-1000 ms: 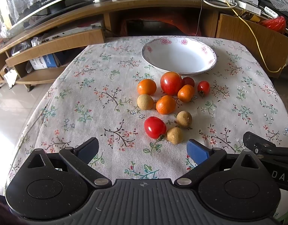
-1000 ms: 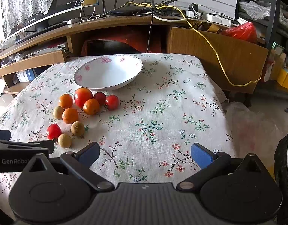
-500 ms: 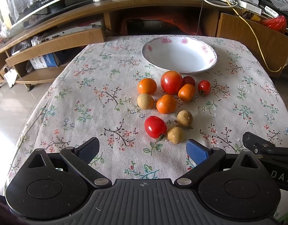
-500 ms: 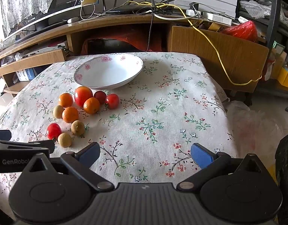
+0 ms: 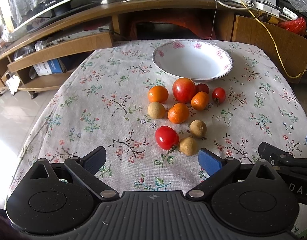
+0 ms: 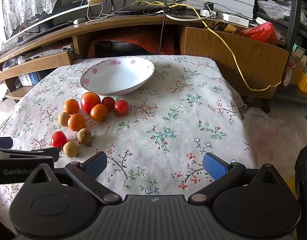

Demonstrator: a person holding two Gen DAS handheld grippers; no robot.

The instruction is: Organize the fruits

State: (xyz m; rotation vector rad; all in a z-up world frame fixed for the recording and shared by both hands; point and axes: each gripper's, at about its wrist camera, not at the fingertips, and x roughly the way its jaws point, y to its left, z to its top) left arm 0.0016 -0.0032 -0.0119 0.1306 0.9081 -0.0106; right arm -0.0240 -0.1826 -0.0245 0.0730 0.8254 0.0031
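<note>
Your left gripper (image 5: 151,158) and right gripper (image 6: 155,163) hover with jaws apart; the nearest oval red tomato (image 5: 166,137) lies long axis crosswise beside the white floral-rimmed bowl's (image 5: 223,71) fruit cluster.

Left black plastic two-finger gripper (image 5: 151,159): ribbed grey centre plate with small compass mark, 2 round black discs either side, triangular cut-outs above them, silver pivot screws at 2 finger arms. Blue pads (image 5: 208,162) on fingertips — left one in shadow, reads dark.

Right black plastic two-finger gripper (image 6: 155,163): same build, blue pads (image 6: 214,168), 2 silver screws. White lettering "GenRobo" on neighbouring unit's side; "DAS" visible in left view.
</note>
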